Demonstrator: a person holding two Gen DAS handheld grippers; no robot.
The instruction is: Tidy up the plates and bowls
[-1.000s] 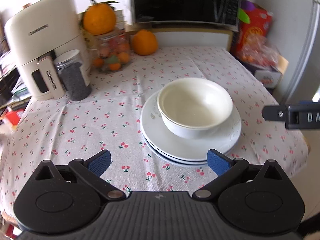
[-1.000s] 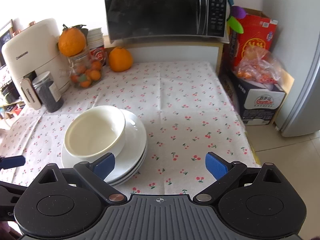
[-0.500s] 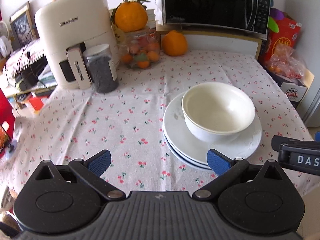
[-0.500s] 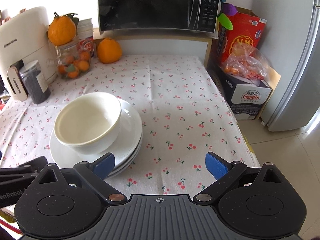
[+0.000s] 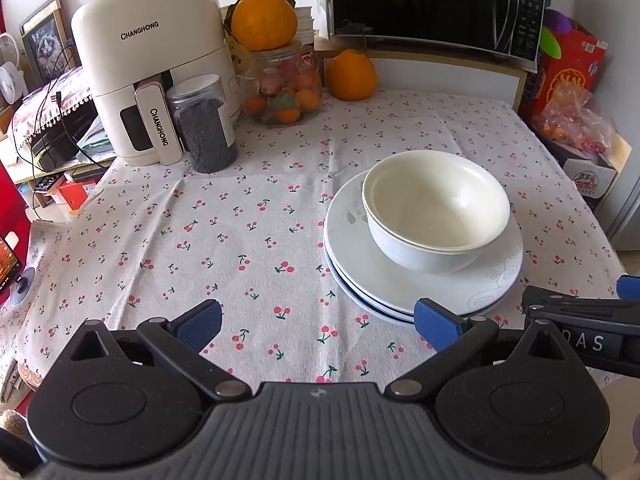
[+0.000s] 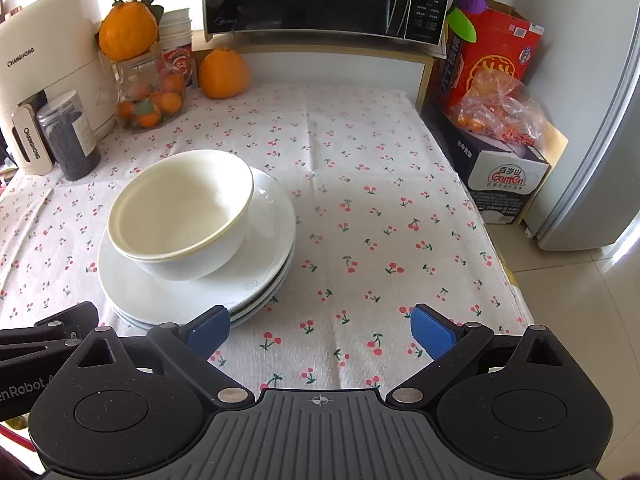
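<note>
Stacked white bowls (image 5: 436, 208) sit on a stack of white plates (image 5: 492, 284) on the cherry-print tablecloth (image 5: 224, 236). In the right wrist view the bowls (image 6: 180, 212) and plates (image 6: 272, 240) lie at the left. My left gripper (image 5: 318, 322) is open and empty, near the table's front edge, left of the plates. My right gripper (image 6: 320, 328) is open and empty, just right of the plates' near rim. Each gripper shows at the edge of the other's view.
A white air fryer (image 5: 148, 68), a dark jar (image 5: 204, 124), a glass jar of fruit (image 5: 288, 88), oranges (image 5: 350, 76) and a microwave (image 5: 432, 4) line the back. Boxes and a bag of fruit (image 6: 496, 112) stand at the right, beside a fridge (image 6: 600, 140).
Both grippers have drawn back toward the table's front edge and stayed open. The left view has shifted left, so the dishes now sit further right in it.
</note>
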